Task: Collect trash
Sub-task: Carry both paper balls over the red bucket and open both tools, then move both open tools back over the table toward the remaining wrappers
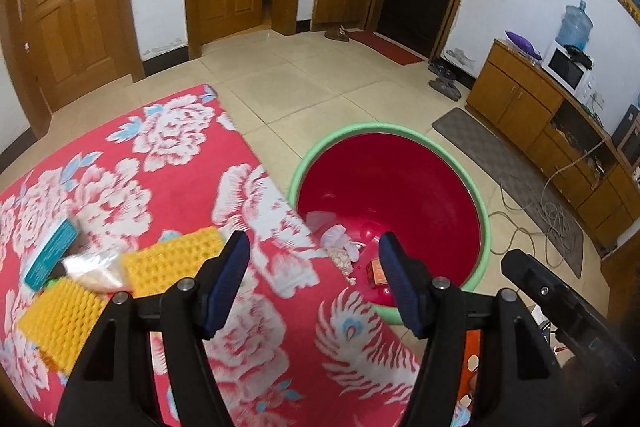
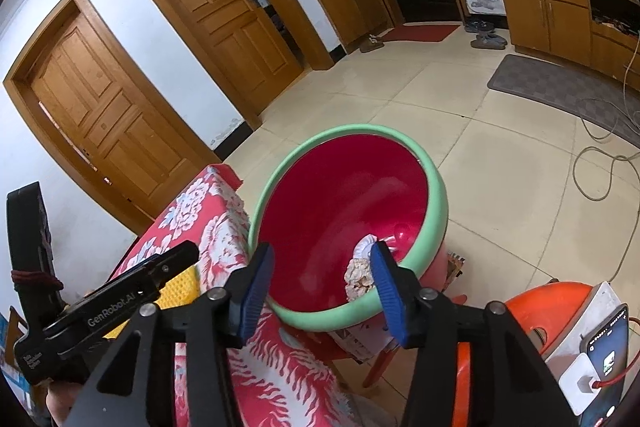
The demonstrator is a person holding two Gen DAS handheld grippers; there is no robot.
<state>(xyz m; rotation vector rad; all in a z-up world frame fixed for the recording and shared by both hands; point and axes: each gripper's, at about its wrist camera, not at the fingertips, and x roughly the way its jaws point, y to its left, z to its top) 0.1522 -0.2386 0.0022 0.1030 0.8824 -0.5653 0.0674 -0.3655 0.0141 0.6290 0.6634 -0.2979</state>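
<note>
A red basin with a green rim point(image 1: 485, 219) point(image 2: 438, 187) stands beside the table and holds crumpled white tissue point(image 1: 338, 237) point(image 2: 362, 273) and a small orange box point(image 1: 376, 271). My left gripper point(image 1: 314, 281) is open and empty over the table's right edge. On the table's left lie a teal box point(image 1: 52, 253), a clear plastic bag point(image 1: 94, 269) and yellow sponges point(image 1: 172, 261). My right gripper point(image 2: 320, 291) is open and empty at the basin's near rim.
The table carries a red floral cloth point(image 1: 192, 171) point(image 2: 208, 227). An orange stool point(image 2: 552, 301) with a phone point(image 2: 610, 355) on it stands at the right. Cables point(image 1: 536, 215) and a grey mat point(image 1: 480, 147) lie on the tiled floor by wooden cabinets point(image 1: 516, 99).
</note>
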